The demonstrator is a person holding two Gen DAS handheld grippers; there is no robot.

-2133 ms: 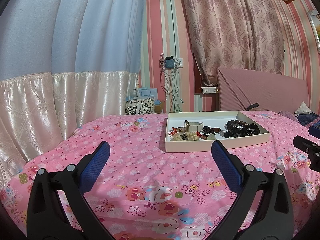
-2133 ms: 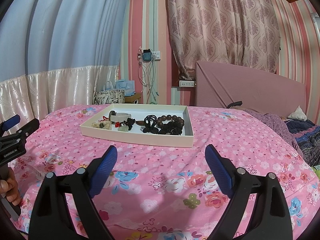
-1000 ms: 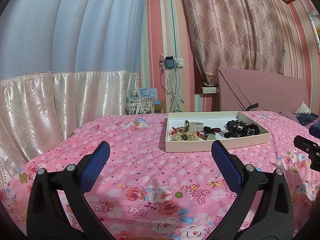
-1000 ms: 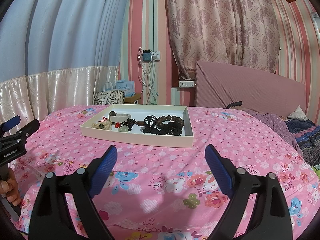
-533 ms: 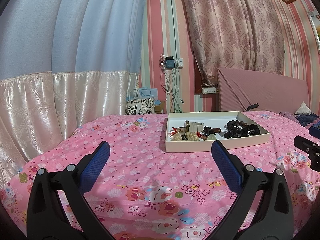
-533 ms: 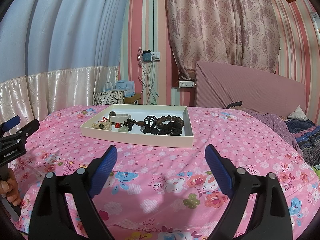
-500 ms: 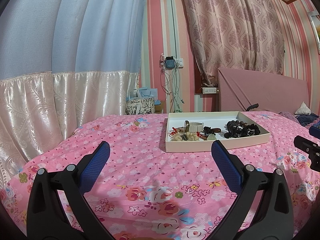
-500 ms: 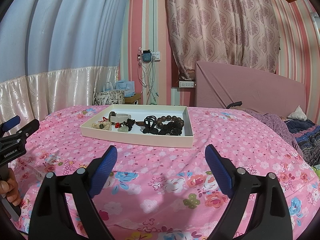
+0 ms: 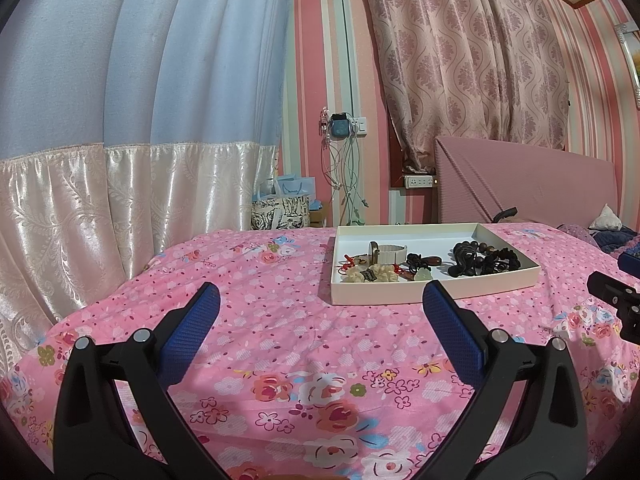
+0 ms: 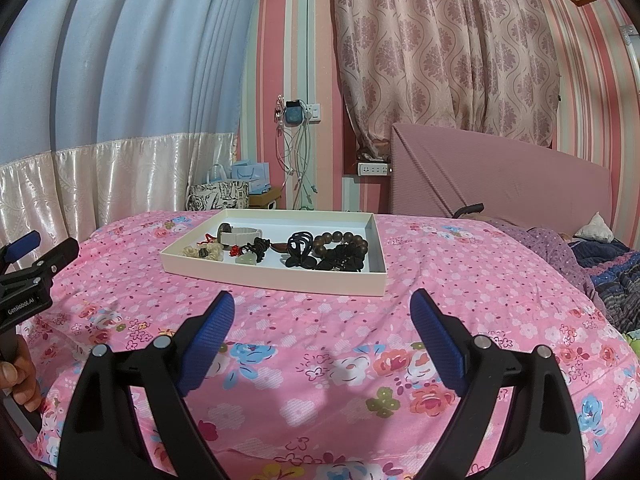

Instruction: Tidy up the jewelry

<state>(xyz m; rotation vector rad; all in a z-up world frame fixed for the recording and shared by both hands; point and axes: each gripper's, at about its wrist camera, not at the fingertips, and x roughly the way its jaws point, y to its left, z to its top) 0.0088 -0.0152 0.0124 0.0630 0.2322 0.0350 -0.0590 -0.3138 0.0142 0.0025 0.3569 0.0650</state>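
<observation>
A shallow white tray (image 9: 432, 292) (image 10: 276, 278) lies on the pink flowered bedspread, well ahead of both grippers. It holds a white watch strap (image 10: 240, 235), a cream bead bracelet (image 10: 202, 253), a pale green pendant (image 10: 247, 259), a black claw clip (image 10: 299, 247) and dark wooden beads (image 10: 340, 240). My left gripper (image 9: 320, 300) hangs open over the bedspread, short of the tray's near left corner, with nothing between its blue pads. My right gripper (image 10: 322, 310) is open too and holds nothing, in front of the tray's near edge.
The bed (image 10: 460, 288) fills the foreground, with a pink headboard (image 10: 500, 168) behind it at the right. Crumpled blue and purple bedding (image 10: 616, 276) lies at the right. Paper bags (image 10: 224, 192) stand on the floor by the curtains. A hand (image 10: 18, 376) grips the left tool's handle.
</observation>
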